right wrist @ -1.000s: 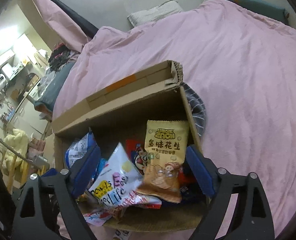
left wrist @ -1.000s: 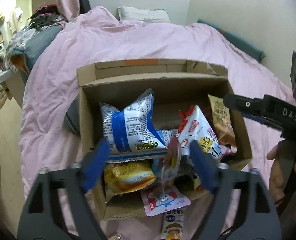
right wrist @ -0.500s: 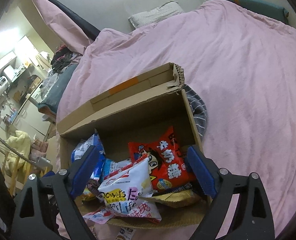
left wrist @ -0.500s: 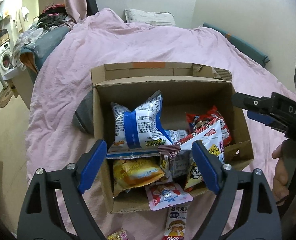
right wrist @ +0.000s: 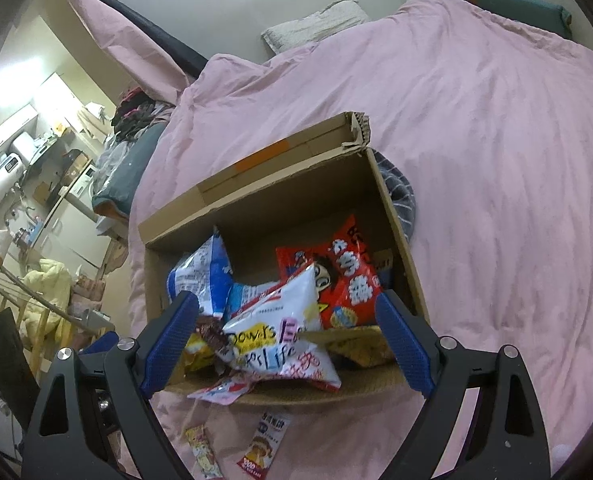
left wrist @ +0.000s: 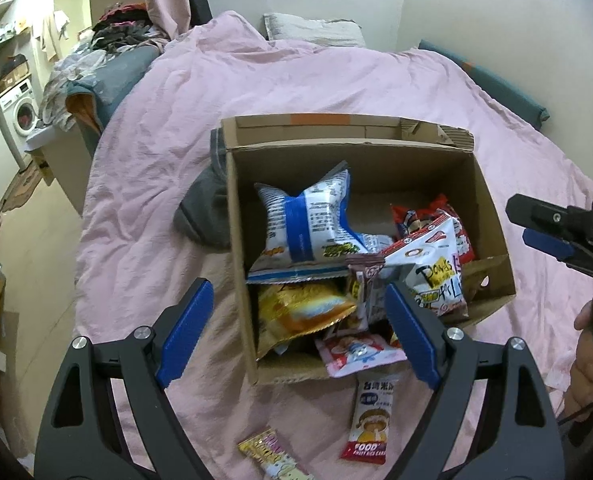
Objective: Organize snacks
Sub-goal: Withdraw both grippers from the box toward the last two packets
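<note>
The cardboard box point(left wrist: 484, 184) sat in the middle of the left wrist view on the pink bed cover point(left wrist: 168, 152), crammed toward its near side with snack bags. A blue-and-white bag point(left wrist: 308, 224) stood propped at centre, a white lettered bag point(left wrist: 436, 276) leaned at the right, a red bag point(right wrist: 336, 276) lay behind it, and a yellow bag point(left wrist: 296, 308) sat low at the front. A pink packet point(left wrist: 356, 354) hung over the near wall, which seemed folded down. Two small packets lay outside on the cover at the bottom of the frame: a rice-cracker packet point(left wrist: 370, 420) and a yellow striped one point(left wrist: 268, 454).

The left hand-held gripper point(left wrist: 296, 332) hovered above the box's near left corner, its jaws spread wide and empty. The right hand-held gripper point(right wrist: 286, 344) hung over the near edge, likewise wide open with nothing between its pads.

The heap looked unstable. A push into the pile could have tipped the propped bags, and the pink packet could have slid out over the low wall. On soft bedding the box itself might have shifted under pressure. The flat packets could have been hard to pinch without catching cloth.
</note>
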